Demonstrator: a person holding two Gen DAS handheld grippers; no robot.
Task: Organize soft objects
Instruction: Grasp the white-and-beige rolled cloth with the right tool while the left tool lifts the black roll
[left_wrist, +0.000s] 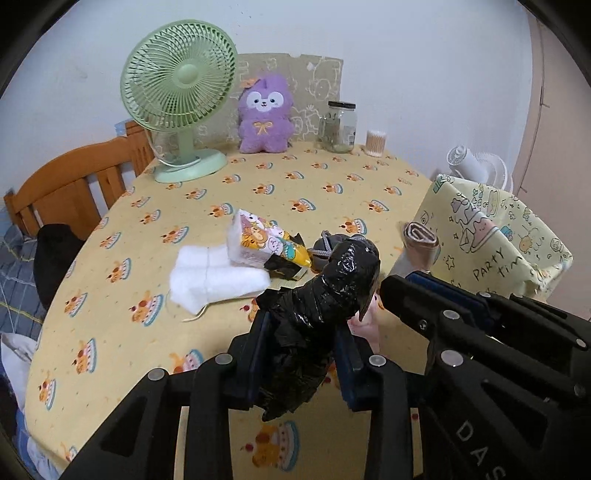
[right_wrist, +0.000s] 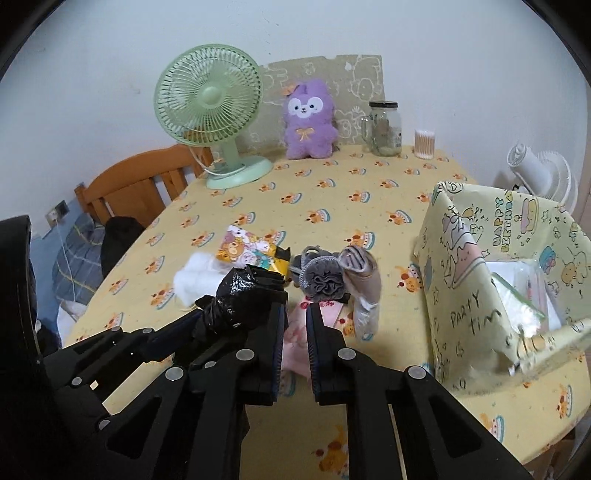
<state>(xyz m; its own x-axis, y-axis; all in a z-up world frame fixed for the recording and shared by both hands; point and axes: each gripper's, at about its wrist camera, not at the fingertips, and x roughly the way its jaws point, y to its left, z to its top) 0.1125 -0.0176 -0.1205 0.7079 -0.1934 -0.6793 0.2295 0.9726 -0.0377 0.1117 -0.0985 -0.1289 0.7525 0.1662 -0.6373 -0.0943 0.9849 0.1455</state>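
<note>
Though clamped, bag roll (left_wrist: 317, 317) betw. L gripper (left_wrist: 303, 354) pads

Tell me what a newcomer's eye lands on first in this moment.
Probably the crumpled black plastic roll clamped in the left gripper, up close over the yellow cake-print tablecloth. Next, at the table's far edge, the pale green desk fan stands left of the fluffy purple plush toy. To the right is the open box wrapped in yellow party-print paper.
</note>
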